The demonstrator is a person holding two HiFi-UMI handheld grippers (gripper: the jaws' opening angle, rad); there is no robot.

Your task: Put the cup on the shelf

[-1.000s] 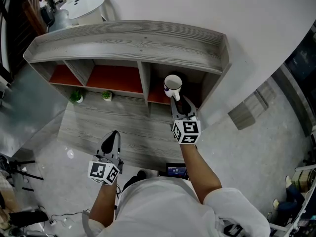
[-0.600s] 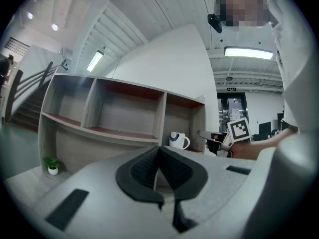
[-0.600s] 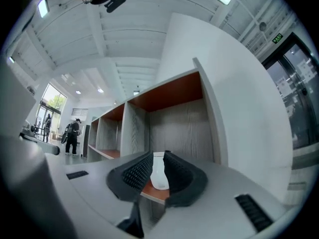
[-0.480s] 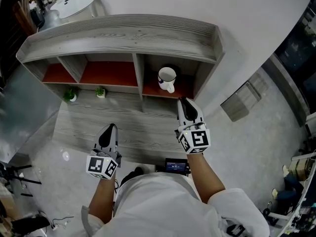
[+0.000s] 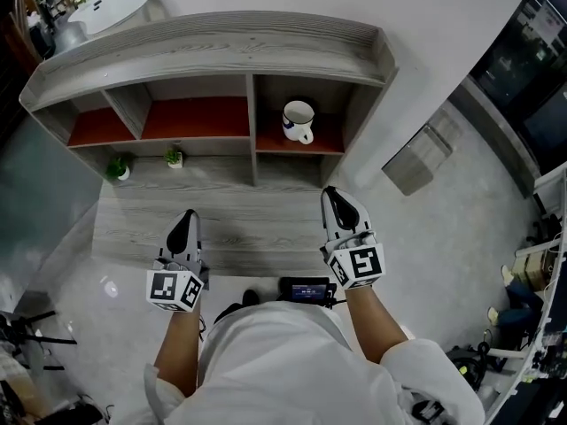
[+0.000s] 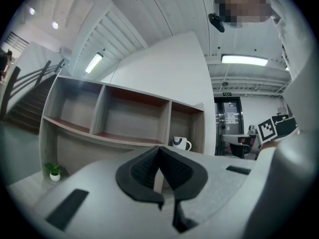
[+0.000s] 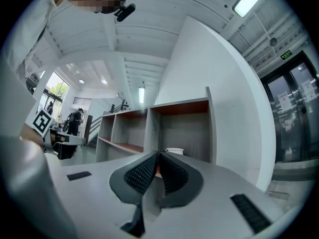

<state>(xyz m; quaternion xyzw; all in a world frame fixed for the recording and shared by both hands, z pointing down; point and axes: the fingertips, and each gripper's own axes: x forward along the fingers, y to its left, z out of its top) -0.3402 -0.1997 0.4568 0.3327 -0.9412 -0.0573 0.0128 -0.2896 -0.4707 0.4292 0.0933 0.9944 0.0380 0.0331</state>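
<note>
Shelf (image 5: 213,47) fills the upper half of the head view: three bays with red floors, grey wood frame. Below it, wood desktop (image 5: 257,228) across mid frame.

Cup (image 5: 298,120) stands upright in the right-hand bay, upper centre of frame, on the red floor, handle pointing toward frame bottom. Nothing is touching it. It also shows small at centre of the left gripper view (image 6: 181,143), and just its rim above the jaw tips in the right gripper view (image 7: 174,151).

Right gripper (image 5: 331,192) is lower centre-right over the desktop, well apart from the cup. Jaws together, nothing between them. Left gripper (image 5: 188,215) is lower left, same: jaws closed on nothing.

Two small plants (image 5: 117,167) (image 5: 174,157) sit on the desktop at the left, under the left and middle bays. Black device (image 5: 304,289) at the desk's bottom edge.

Judgement: placement looks done and the step in hand is the retreat. Next move needs only that both grippers stay clear of the right bay; no re-grip unless the cup sits too near the front lip, which I can't tell from this angle.
</note>
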